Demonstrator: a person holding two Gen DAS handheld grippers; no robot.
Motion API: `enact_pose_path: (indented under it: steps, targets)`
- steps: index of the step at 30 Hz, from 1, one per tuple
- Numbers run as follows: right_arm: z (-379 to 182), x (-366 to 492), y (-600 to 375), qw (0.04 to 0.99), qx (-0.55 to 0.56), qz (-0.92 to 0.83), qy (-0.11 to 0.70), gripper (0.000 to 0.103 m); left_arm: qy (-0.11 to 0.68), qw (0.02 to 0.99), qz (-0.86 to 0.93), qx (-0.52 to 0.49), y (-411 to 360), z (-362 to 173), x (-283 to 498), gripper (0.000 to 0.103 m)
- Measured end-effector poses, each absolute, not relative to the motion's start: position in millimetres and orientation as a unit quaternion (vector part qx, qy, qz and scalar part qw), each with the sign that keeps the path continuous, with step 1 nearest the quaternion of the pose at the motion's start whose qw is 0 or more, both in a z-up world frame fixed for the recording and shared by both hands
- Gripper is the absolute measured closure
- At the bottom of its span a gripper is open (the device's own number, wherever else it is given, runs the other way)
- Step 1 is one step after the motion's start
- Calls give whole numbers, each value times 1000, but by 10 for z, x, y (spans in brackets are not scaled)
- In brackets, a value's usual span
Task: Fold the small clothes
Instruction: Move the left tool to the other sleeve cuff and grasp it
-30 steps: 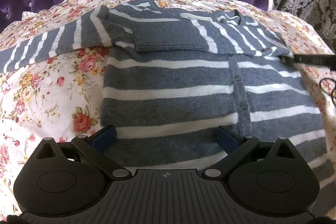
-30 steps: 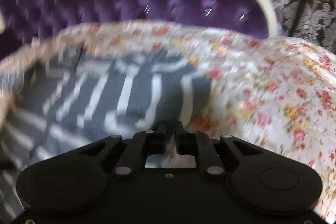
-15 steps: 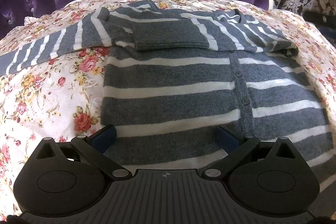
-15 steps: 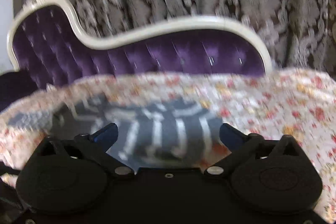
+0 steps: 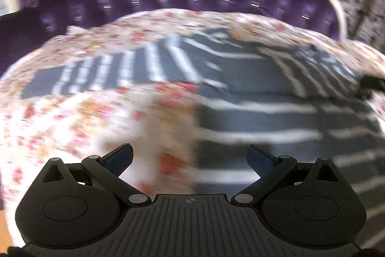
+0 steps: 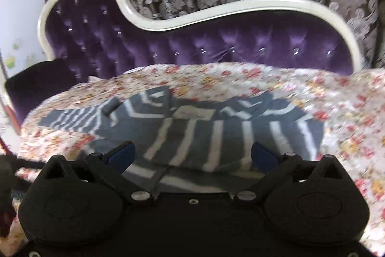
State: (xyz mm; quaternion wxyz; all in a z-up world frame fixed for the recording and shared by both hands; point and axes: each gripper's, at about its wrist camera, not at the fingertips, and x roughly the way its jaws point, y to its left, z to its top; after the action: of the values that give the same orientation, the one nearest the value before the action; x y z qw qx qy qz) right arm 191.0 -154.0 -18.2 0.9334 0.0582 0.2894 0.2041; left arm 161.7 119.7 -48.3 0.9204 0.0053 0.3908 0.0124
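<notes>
Partly folded, 1 sleeve done.
Striped cardigan (image 6: 192, 134) flat on floral sheet (image 6: 349, 112); other sleeve (image 5: 101, 74) spread out. Left gripper (image 5: 190, 155) and right gripper (image 6: 192, 153) wide open, empty.

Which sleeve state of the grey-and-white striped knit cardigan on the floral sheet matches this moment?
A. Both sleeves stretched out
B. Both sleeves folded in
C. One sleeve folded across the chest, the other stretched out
C: on the grey-and-white striped knit cardigan, one sleeve lies across the chest while the other sleeve stretches out over the floral sheet.
</notes>
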Motion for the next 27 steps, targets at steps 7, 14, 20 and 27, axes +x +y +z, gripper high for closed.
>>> enact_pose_path:
  steps: [7,14,20,27]
  targets:
    - [-130,1895,-1513,920,117,239,289,1,386,916,105,-6,2012,-274,1904,1]
    - [-158,1863,-1436,918,128,255,275,1,384,907,170,-38,2673,-305,2225,2]
    - [-198,1871,-1372,913,138,270,274,1,388,900,191,-44,2953,-415,2391,2]
    - [-209,1845,-1324,914,136,277,264,1,398,898,184,-28,3070,-571,2528,2]
